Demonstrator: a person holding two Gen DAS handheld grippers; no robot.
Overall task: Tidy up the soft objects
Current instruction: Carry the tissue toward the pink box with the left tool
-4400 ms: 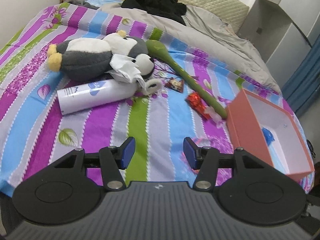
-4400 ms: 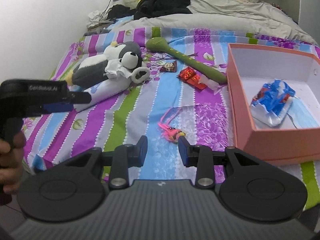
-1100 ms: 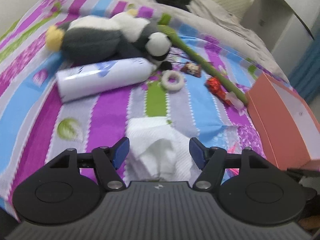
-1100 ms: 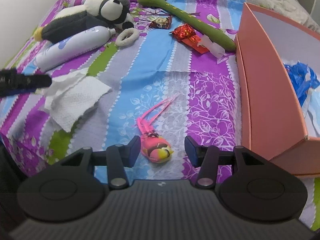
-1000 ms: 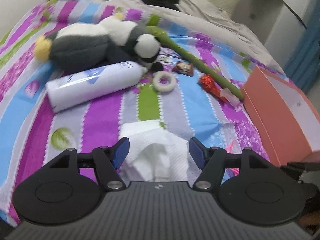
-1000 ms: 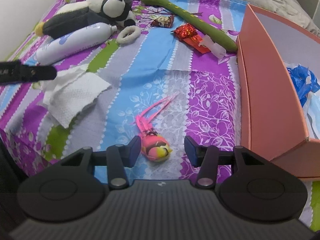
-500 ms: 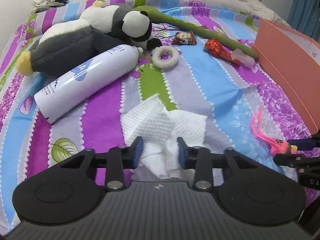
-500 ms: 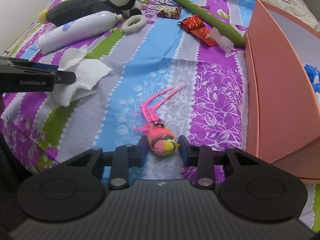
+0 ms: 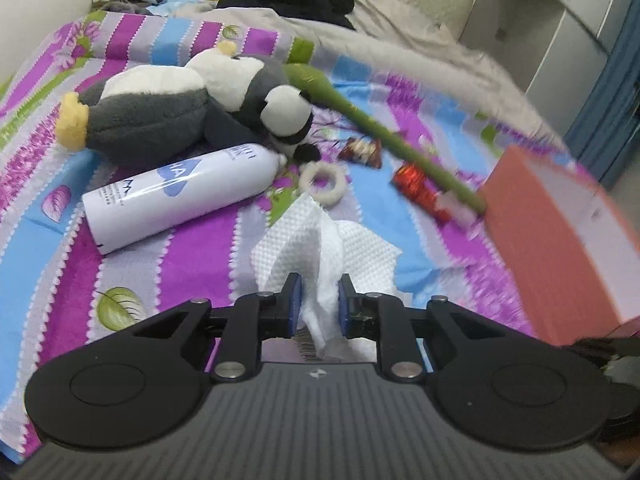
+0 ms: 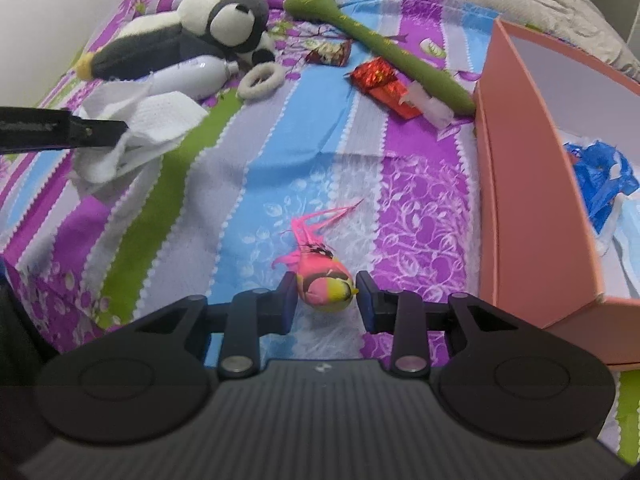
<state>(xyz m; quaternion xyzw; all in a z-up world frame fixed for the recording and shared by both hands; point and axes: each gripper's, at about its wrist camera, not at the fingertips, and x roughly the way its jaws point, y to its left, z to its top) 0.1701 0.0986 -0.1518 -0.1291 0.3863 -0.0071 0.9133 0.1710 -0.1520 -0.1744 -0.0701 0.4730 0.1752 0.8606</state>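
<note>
left hand-held gripper [image 9: 319,300] closing on tissue [image 9: 328,240], bunched so it lifts whole. right hand-held gripper [image 10: 326,298] clamps bird [image 10: 324,282]; both probably headed for box [image 10: 532,200].

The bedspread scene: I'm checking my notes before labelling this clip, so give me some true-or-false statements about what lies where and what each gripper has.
1. The left gripper has the white paper towel between its fingers. True; its jaws are closing on the bunched sheet.
2. The pink bird toy lies inside the orange box. False; it lies on the bedspread between the right gripper's fingers.
3. The white bottle stands upright. False; it lies on its side beside the plush panda.
4. The white fuzzy ring lies on the bedspread, outside the box. True.
5. The box holds a blue plastic bag. True.
</note>
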